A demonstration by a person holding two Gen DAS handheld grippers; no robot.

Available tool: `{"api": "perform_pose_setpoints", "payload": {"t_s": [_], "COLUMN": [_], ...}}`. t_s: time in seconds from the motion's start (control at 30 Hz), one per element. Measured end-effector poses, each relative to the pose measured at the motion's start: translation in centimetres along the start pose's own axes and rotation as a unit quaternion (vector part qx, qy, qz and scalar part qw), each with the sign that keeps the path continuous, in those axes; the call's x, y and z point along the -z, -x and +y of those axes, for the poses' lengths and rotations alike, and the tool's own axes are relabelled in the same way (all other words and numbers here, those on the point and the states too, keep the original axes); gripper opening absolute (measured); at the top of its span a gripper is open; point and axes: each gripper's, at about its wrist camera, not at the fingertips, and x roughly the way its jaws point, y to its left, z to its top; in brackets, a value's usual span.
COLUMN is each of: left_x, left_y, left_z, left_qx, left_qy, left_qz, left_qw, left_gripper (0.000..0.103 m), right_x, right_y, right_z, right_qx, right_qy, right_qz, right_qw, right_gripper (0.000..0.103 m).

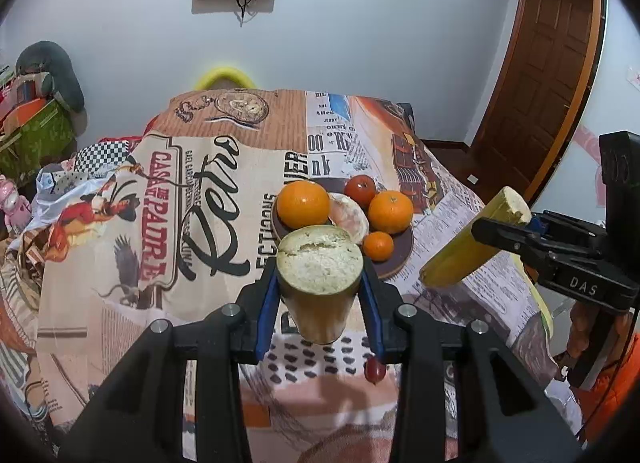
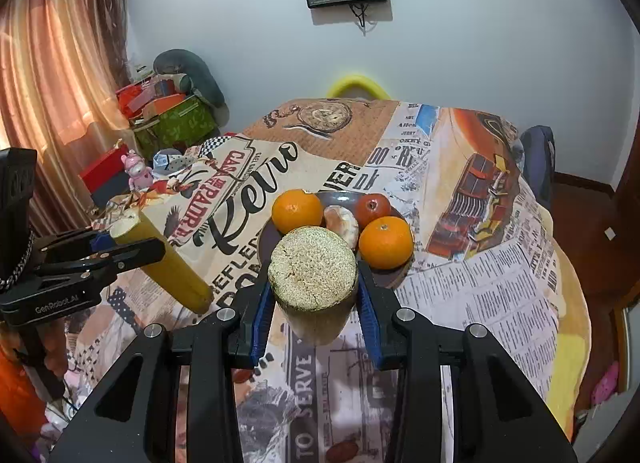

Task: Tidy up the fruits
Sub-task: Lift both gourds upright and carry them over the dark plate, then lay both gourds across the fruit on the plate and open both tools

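Above table (image 1: 224,199), 2 tools (image 1: 320,283) (image 2: 314,287) grip banana pieces (image 1: 320,283) (image 2: 314,275).

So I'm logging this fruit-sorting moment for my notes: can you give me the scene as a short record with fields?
left gripper: shut on a yellow banana half, cut end toward the camera
right gripper: shut on the other banana half
plate: dark, round, on the printed tablecloth
on plate: two large oranges, one small orange, a red fruit, a peeled citrus
off plate: small red fruit on the cloth, near the left gripper
both halves: held above the table, not yet placed
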Motion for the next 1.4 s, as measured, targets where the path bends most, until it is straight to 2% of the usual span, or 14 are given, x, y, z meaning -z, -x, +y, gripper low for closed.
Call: {"api": "perform_pose_setpoints", "payload": {"t_s": [0.73,1.2,1.4], "left_x": [-3.6,-5.7,-6.0], "left_y": [-7.8,-11.8,-12.9], "left_z": [0.6,0.1,-0.1], "left_qx": [-0.012,-0.020,-0.021], "left_qy": [-0.022,-0.044,-0.050], "left_qz": [0.031,0.031,0.033], "left_qw": [0.9992,0.9983,0.9980], "left_gripper": [0.037,0.037,0.037], "right_x": [-1.4,-2.9,-3.2], "right_y": [-7.1,-10.1,-11.2], "right_z": [0.3,-1.7,-2.6], "right_qx": [-0.032,-0.057,-0.045], "right_qy": [0.012,-0.021,-0.030], "right_qz": [0.044,0.048,0.049], "right_qw": [0.998,0.997,0.997], "right_gripper": [0.035,0.035,0.039]}}
